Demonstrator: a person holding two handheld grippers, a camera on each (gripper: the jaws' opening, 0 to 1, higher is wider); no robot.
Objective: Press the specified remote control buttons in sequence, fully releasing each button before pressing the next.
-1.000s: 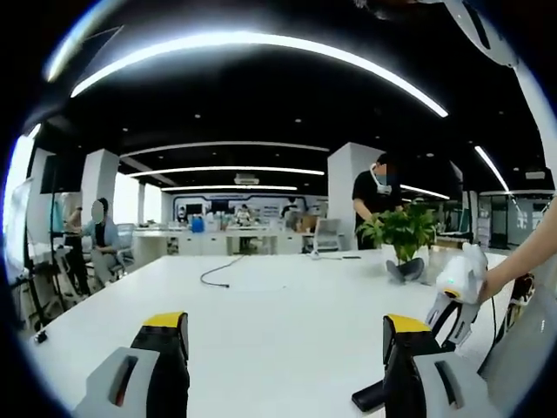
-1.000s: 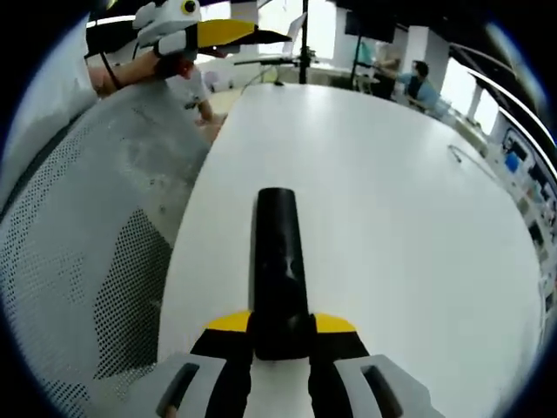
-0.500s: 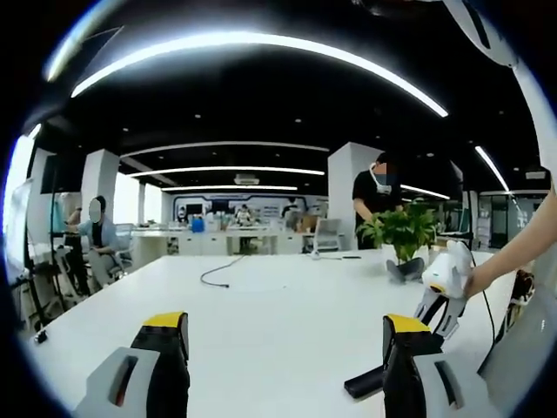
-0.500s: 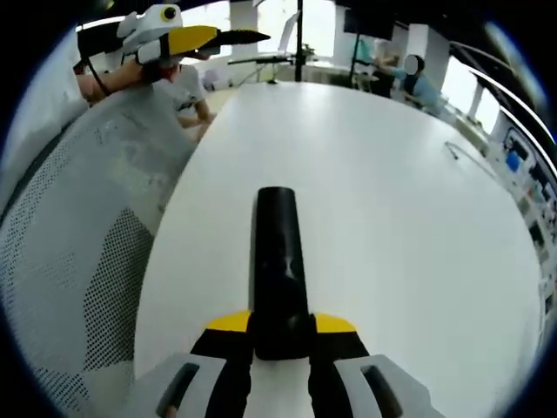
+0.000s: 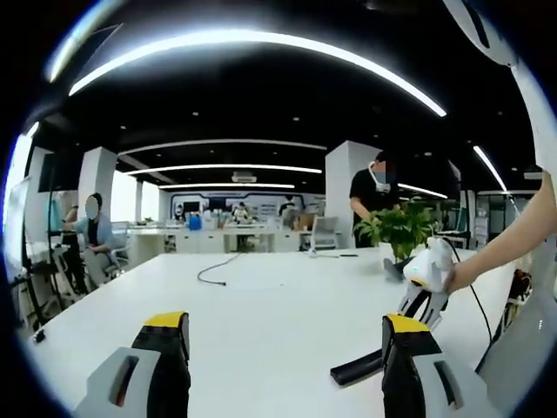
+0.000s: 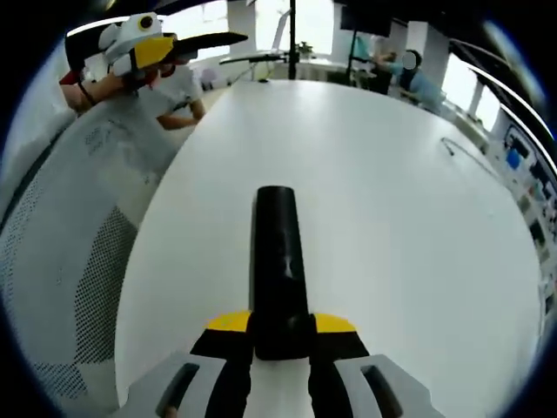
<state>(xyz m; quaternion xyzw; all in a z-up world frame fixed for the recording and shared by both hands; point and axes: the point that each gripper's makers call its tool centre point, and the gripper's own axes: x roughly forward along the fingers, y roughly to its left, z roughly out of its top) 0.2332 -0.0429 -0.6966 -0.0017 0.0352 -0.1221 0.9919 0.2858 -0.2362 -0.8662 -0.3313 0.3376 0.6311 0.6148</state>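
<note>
The right gripper (image 6: 280,335) has its yellow-tipped black fingers (image 6: 228,324) clamped on the near end of the remote control (image 6: 278,257), a slim, glossy black bar with a rounded far end that juts straight out over the smooth white bench (image 6: 392,192). No buttons can be made out on its dark face. In the left gripper view the same remote control (image 5: 359,367) shows as a flat black slab near the bench's edge, held by the right gripper (image 5: 424,287), whose white moulded body is grasped by a hand (image 5: 457,275). The left gripper (image 5: 283,335) hangs with its fingers (image 5: 167,335) spread wide apart, holding nothing. Farther along the bench lie a dark cable (image 5: 213,268) and a leafy green potted plant (image 5: 400,231), with a person in a black top (image 5: 372,193) standing behind it. A grey mesh chair back (image 6: 78,261) sits beside the bench's edge.
</note>
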